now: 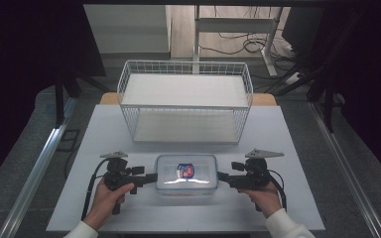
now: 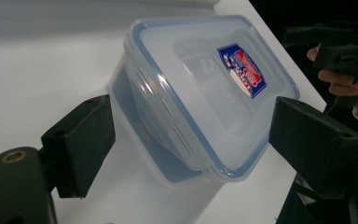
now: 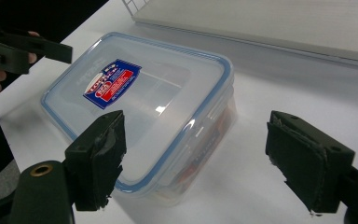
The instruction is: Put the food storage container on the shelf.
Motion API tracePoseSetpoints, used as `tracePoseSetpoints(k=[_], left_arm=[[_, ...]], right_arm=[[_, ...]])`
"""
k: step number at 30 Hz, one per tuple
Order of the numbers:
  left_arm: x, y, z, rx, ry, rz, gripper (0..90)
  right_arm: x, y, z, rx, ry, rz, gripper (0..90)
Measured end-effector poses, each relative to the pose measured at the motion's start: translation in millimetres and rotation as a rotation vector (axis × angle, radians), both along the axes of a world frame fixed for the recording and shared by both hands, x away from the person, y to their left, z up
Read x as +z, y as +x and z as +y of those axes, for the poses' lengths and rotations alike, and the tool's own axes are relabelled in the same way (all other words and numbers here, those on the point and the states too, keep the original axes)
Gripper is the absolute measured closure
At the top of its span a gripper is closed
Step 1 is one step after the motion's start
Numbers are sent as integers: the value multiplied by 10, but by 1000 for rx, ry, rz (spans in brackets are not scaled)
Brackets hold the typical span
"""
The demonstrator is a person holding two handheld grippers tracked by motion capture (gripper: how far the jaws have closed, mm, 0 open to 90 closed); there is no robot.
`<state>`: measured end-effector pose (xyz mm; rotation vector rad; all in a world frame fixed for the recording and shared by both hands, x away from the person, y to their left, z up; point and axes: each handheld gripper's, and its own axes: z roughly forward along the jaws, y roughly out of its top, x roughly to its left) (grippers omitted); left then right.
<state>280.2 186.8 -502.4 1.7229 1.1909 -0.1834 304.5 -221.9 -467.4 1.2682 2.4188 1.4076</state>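
Both wide-open, the left gripper [image 1: 151, 177] and right gripper [image 1: 221, 175] flanked the plastic container [image 1: 186, 174], probably needing to close on its ends next.

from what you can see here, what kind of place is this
Probably a lab or workshop set up for recording, not a home: a bare white table, a wire shelf rack, a desk frame with loose cables on the floor behind.

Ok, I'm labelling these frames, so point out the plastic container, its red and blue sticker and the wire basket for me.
plastic container [image 1: 164, 184]: high view, left part of its clear lid.
red and blue sticker [image 2: 242, 70]: left gripper view, middle of the label on the lid.
wire basket [image 1: 186, 105]: high view, front top rim wire.
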Motion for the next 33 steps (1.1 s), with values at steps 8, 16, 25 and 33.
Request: tracePoseSetpoints(k=[8,16,25,33], left_arm=[[-113,94,-63,-23,-56,66,146],[-209,97,-144,-56,-63,108,163],[-256,107,-178,-67,-67,135,210],[-249,111,-156,-69,-58,142,259]], right_arm=[[3,-30,-2,-8,-13,-7,192],[-5,-27,-8,-20,-22,-9,181],[-17,-31,-3,-15,-27,-8,181],[-81,12,65,33,-10,76,181]])
